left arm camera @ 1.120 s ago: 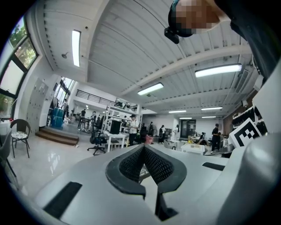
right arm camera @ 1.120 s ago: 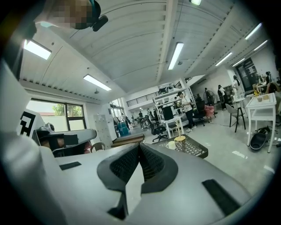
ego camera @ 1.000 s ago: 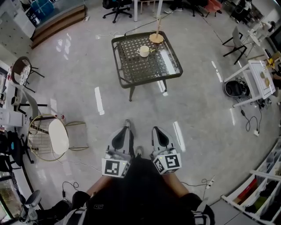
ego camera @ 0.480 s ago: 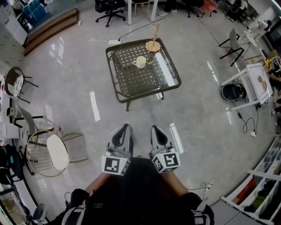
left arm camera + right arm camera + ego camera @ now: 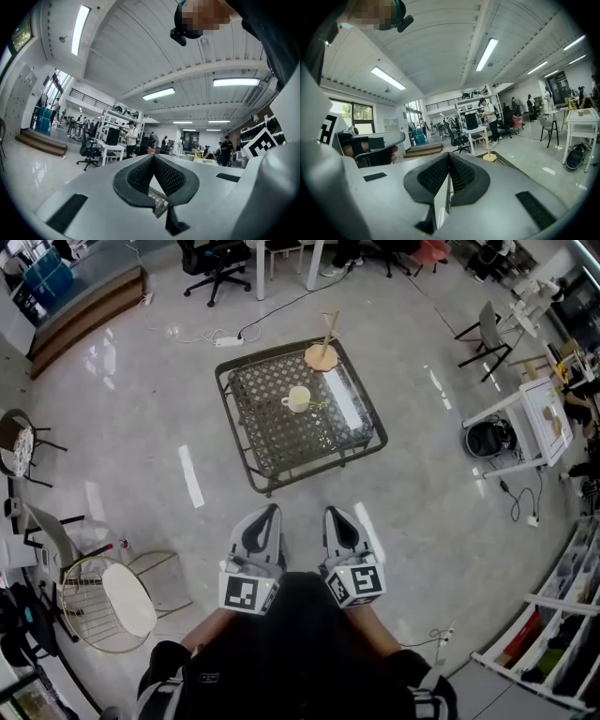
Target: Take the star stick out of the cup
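Note:
A pale cup stands near the middle of a dark wicker-topped table far ahead of me in the head view. A thin thing leans out of the cup to the right; it is too small to tell as the star stick. My left gripper and right gripper are held side by side close to my body, well short of the table. In the left gripper view the left gripper is shut with nothing in it. In the right gripper view the right gripper is also shut and holds nothing.
A wooden stand with an upright rod sits at the table's far edge. A gold wire chair stands at the left, a white trolley at the right, office chairs and a floor cable beyond the table.
The table and cup have slid lower and leftward in the head view, so I stand closer to them. Both grippers stay shut in the same place before my body.

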Demonstrator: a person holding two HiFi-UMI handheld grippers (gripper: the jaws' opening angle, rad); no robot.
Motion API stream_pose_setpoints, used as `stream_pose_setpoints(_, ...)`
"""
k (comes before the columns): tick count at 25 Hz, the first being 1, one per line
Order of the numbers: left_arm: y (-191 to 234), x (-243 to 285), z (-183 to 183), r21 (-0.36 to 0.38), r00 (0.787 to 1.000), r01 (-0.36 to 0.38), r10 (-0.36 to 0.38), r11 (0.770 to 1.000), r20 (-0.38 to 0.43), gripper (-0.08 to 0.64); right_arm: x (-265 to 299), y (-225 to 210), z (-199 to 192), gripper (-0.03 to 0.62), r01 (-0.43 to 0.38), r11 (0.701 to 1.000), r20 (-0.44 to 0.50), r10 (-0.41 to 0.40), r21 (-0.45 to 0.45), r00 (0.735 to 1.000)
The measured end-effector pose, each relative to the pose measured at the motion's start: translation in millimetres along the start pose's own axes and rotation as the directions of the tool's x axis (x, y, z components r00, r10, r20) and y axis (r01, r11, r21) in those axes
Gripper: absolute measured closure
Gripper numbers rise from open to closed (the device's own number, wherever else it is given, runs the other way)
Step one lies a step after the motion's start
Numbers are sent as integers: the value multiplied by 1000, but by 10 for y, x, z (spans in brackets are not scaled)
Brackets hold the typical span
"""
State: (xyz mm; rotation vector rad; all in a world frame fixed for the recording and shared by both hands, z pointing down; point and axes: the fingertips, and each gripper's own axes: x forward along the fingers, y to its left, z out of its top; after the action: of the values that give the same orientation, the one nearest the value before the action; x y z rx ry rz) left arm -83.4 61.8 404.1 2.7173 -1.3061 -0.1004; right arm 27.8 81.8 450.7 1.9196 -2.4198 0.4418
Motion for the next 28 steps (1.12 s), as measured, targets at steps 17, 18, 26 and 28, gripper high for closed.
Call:
stream_pose_setpoints(17,821,1013,-27,0,999,-28,28,1000,-23,548,1302,-283,124,583,-20,1000,-19,21,17,1000)
stream_pose_setpoints(18,843,1110,-45,6,999,-31,32,999,-24,548,1385,-349,142,583,-26,1000,-21,26,17,999)
stream_pose_setpoints(26,1042,1917,149,-25,999,-51,52,998,4,548,2055,-855,320,583,-26,999,-40,27,29,999)
stream_pose_setpoints(28,1082,2058,139,-25,999,-54,54,998,-3,547,2188,-980,307,583,-15,999,-52,17,36,999)
